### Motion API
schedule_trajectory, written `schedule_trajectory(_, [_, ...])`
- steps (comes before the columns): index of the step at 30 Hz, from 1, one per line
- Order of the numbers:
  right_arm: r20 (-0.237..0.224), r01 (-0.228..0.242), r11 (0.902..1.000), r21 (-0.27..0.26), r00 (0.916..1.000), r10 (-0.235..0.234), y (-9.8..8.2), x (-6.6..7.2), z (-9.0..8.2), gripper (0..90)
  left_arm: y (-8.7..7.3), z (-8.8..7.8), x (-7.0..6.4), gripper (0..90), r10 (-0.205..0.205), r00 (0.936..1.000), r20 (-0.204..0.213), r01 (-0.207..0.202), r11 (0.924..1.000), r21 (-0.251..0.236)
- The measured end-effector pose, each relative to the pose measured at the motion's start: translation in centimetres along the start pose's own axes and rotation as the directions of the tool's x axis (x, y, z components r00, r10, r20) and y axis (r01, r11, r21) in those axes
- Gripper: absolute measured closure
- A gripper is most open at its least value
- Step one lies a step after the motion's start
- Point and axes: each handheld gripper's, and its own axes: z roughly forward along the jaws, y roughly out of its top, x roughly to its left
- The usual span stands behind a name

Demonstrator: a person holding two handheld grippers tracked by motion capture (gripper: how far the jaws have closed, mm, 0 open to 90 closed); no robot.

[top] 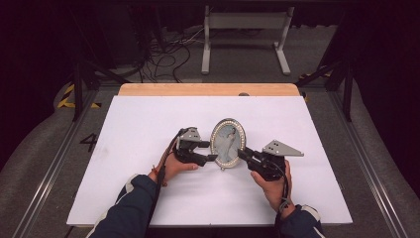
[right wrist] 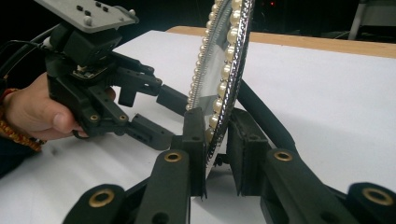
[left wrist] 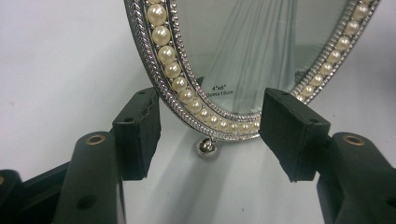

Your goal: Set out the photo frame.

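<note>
An oval silver picture frame with a ring of pearl beads (top: 227, 143) is stood upright on the white table (top: 148, 124). Its lower edge is pinched by the right gripper (right wrist: 215, 140). The left gripper (left wrist: 208, 128) is held open around its bottom, not pressing.
</note>
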Motion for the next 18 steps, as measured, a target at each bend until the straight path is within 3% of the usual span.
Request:
schedule_trajectory(4, [0.002, 0.007, 1.0000, -0.001, 1.0000, -0.007, 0.2, 0.1, 0.3, 77.7, 0.0, -0.3, 0.1, 31.1, -0.017, 0.9998, -0.009, 0.017, 0.9993, -0.033])
schedule_trajectory(9, [0.012, 0.010, 1.0000, 0.001, 0.9999, -0.010, 0.0, 0.2, 0.2, 73.9, 0.2, -0.4, 0.3, 28.5, -0.034, 0.9984, -0.046, 0.031, 0.9968, -0.074])
schedule_trajectory(15, [0.032, 0.024, 0.9997, 0.009, 0.9992, -0.024, -0.4, 0.4, 0.0, 69.0, 0.9, -0.4, 0.3, 28.7, -0.028, 0.9981, -0.054, 0.022, 0.9928, -0.118])
schedule_trajectory(18, [0.037, 0.028, 0.9996, -0.002, 0.9989, -0.028, -0.4, 0.5, -0.5, 71.5, 1.1, -0.4, 0.2, 33.5, -0.026, 0.9984, -0.051, 0.018, 0.9878, -0.154])
